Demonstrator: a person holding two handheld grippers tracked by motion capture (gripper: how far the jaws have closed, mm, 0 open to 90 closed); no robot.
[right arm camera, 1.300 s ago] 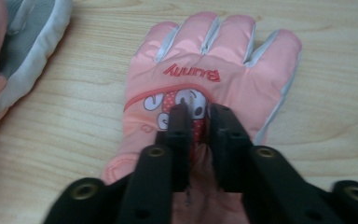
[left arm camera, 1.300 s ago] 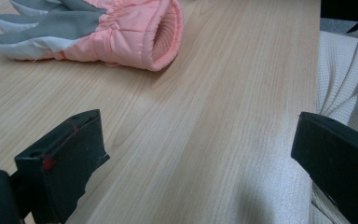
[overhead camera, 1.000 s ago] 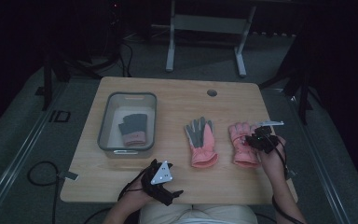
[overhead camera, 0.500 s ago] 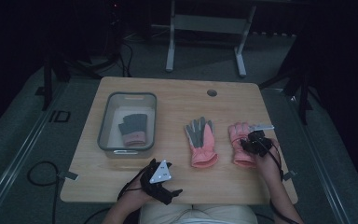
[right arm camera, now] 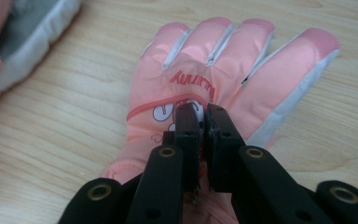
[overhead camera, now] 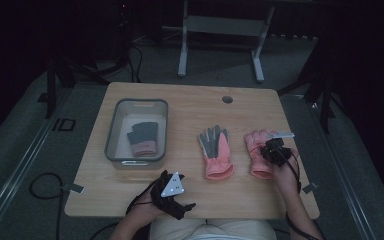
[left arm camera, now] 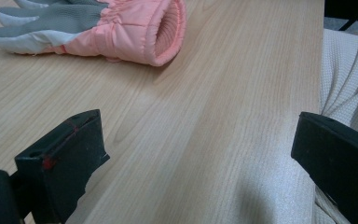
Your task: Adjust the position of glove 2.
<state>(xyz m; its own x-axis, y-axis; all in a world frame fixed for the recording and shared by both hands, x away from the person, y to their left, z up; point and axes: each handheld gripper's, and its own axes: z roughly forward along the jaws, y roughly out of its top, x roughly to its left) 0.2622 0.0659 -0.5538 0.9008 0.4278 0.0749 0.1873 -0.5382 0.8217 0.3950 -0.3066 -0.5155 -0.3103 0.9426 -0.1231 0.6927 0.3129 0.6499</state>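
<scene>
Right gripper view: the right gripper [right arm camera: 203, 122] is seen with its jaws just closed, pinching the fabric on the back of a pink glove [right arm camera: 223, 65] that lies flat on the wooden table [right arm camera: 65, 116]. Red lettering is printed across the glove, upside down and not clearly readable. In the high view this glove [overhead camera: 258, 150] lies at about 4 o'clock on the table, a second glove [overhead camera: 215, 150] beside it. The left gripper [left arm camera: 196, 154] is held wide open at 6 o'clock, nothing between its jaws

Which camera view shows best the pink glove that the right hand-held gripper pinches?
The right gripper view: the pink glove lies close, back up, fabric pinched. The high view shows it small, partly under the right hand-held gripper.
</scene>
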